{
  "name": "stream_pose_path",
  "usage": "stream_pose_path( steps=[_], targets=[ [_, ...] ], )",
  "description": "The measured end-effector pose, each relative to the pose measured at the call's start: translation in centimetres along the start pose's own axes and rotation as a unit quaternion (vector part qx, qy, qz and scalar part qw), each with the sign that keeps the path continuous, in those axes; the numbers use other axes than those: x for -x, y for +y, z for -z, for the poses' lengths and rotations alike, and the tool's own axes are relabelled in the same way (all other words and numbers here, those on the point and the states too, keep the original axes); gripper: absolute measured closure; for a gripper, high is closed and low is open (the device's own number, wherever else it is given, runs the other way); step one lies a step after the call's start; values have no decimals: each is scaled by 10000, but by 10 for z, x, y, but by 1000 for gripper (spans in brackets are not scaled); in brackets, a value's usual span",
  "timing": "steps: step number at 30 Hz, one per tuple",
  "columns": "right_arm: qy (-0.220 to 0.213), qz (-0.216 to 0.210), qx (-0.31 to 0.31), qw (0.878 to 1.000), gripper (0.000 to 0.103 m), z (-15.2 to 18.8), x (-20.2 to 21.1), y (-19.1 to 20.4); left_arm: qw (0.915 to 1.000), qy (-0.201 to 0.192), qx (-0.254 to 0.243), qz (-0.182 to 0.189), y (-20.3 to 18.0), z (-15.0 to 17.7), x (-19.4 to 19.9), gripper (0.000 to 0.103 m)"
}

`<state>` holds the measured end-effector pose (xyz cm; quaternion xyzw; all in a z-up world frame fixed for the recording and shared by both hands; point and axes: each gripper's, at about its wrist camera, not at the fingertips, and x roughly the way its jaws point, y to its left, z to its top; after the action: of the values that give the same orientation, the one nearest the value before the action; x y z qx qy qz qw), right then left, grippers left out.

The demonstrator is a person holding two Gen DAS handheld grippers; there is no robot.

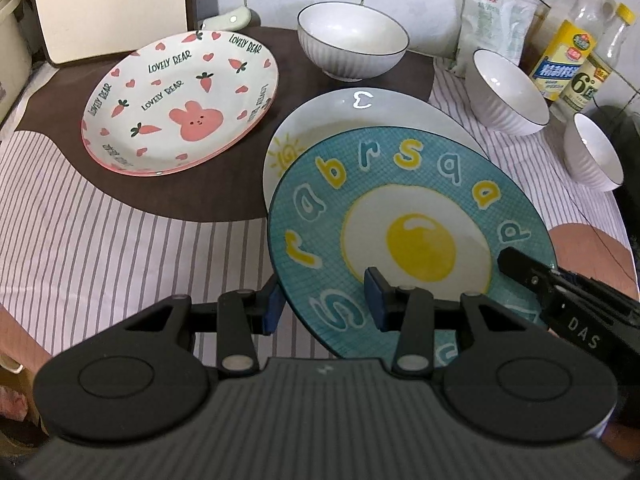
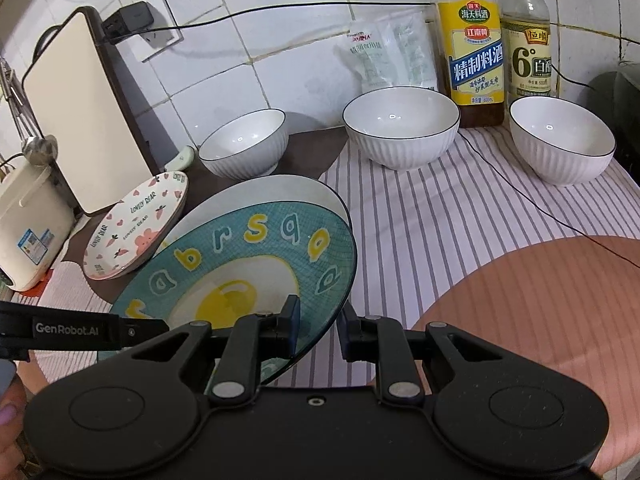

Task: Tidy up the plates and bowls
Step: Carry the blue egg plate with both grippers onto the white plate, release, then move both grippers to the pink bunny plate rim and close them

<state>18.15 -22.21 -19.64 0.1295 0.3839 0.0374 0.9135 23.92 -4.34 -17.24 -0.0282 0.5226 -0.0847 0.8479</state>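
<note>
Both grippers clamp the egg plate (image 1: 400, 216) by its near rim, one on each side. Left gripper (image 1: 324, 300) has its jaws narrow, one pad under the rim and one on the plate's face. Right gripper (image 2: 320, 328) likewise pinches the rim on the right edge, jaws nearly closed, one pad above and one below. The plate is tilted, with its far edge over the white plate (image 1: 360, 120) lying on the table (image 1: 100, 220); I can't tell whether the two touch. Pink plate (image 1: 180, 100) lies flat to the left on the brown patch of the cloth, apart from the others. Three white bowls sit upright along the back: left bowl (image 2: 244, 140), middle bowl (image 2: 400, 128), right bowl (image 2: 560, 140), all separate. Two bottles (image 2: 472, 48) stand by the wall behind the bowls, cutting board (image 2: 80, 112) leaning at the back left.
</note>
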Motion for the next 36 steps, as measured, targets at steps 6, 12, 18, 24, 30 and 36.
stream_pose_path(
  steps=[6, 12, 18, 24, 30, 36],
  targets=[
    [18, 78, 40, 10000, 79, -3, -4, 2, 9997, 151, 170, -58, -1, -6, -4, 63],
    [46, 97, 135, 9999, 76, -6, -9, 3, 9994, 211, 230, -171, -3, -13, -9, 63],
    [56, 48, 134, 9999, 70, -6, -19, 3, 9987, 230, 254, -364, -6, -19, -16, 62],
    [25, 77, 279, 9996, 70, -6, -22, 5, 9982, 177, 8, -567, -12, -20, -20, 62],
    [8, 89, 368, 9993, 70, -5, -23, 5, 9980, 124, -84, -614, -13, -16, -21, 64],
    [-195, 88, 702, 9973, 70, -8, 0, 17, 9991, -63, -107, -400, -6, -15, 4, 64]
  ],
)
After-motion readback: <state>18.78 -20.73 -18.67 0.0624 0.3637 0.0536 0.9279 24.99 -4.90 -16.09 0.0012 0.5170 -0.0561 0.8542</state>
